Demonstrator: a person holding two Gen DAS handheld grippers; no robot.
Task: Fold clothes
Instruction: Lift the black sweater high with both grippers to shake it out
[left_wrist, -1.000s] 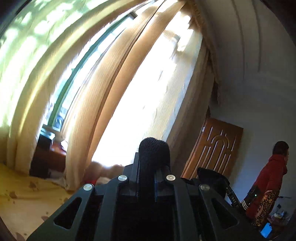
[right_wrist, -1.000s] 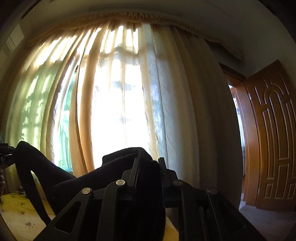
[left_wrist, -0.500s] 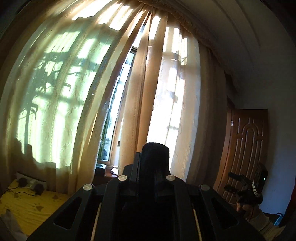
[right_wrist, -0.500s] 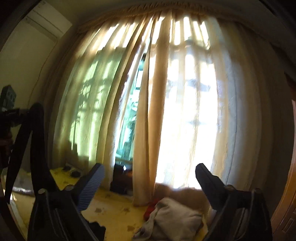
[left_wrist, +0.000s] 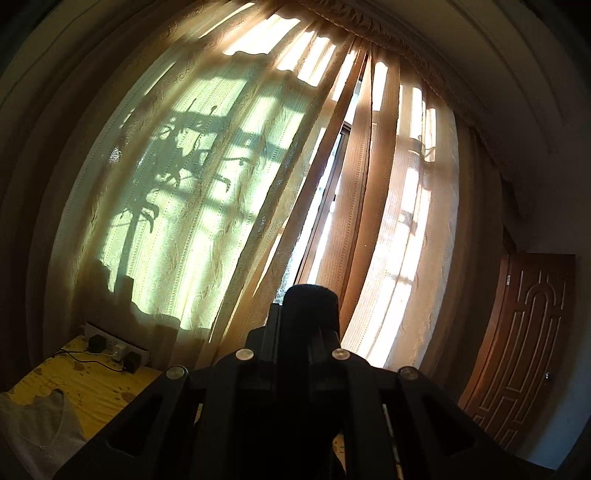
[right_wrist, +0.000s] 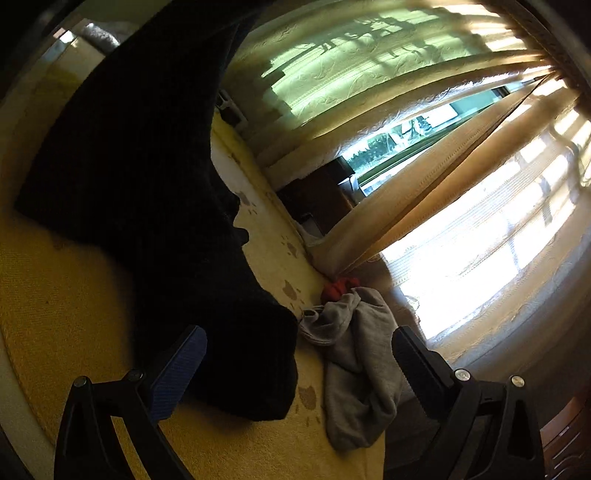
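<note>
From the left wrist, the left gripper (left_wrist: 310, 314) stays clamped on a fold of the black garment (left_wrist: 312, 306), raised before the curtains (left_wrist: 207, 206).

From the right wrist, the right gripper (right_wrist: 295, 358) has just sprung apart, dropping its corner; the garment hangs onto the yellow bed (right_wrist: 66, 306), beside a grey garment (right_wrist: 360, 365), with bare sheet nearer.

Left wrist view looks nearly level, slightly upward, toward the sunlit curtains (left_wrist: 258, 177) across the room. Right wrist view, rolled sideways, tilts down close over the yellow bed (right_wrist: 74, 295). Both share the curtains.
</note>
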